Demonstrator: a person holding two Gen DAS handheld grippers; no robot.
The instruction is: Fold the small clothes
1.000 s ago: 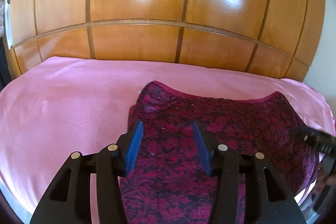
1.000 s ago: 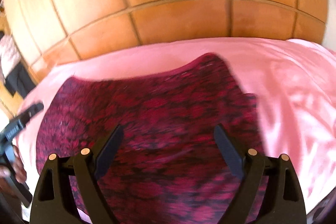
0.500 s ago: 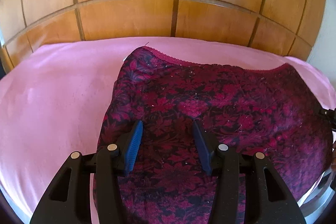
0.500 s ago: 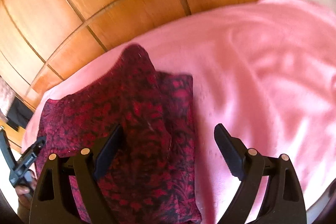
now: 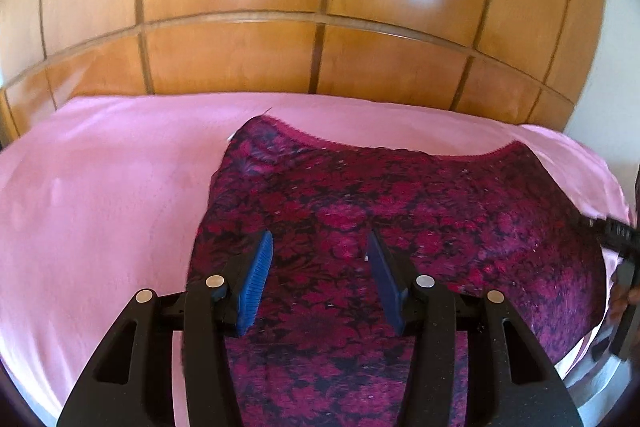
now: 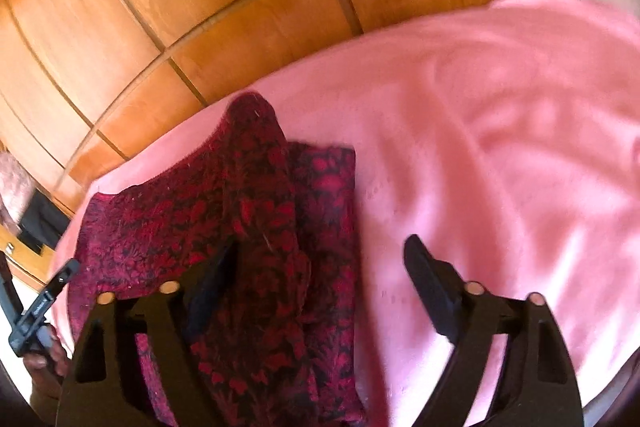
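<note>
Left wrist view: my left gripper (image 5: 320, 247) hangs over the floral garment (image 5: 400, 227), jaws parted, nothing pinched; garment lies on the pink bedspread (image 5: 100, 207) before a wooden headboard (image 5: 240, 59). Right wrist view: my right gripper (image 6: 320, 259) straddles the garment's right edge, jaws just narrowing, still spread, pads not pressing.

garment (image 5: 400, 227) cut off below, right view blurred

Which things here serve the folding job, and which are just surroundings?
Job:
- red floral garment
- left gripper, open above it
- right gripper, jaws just closing over its folded edge

Surroundings:
- pink sheet
- wooden panelling
</note>
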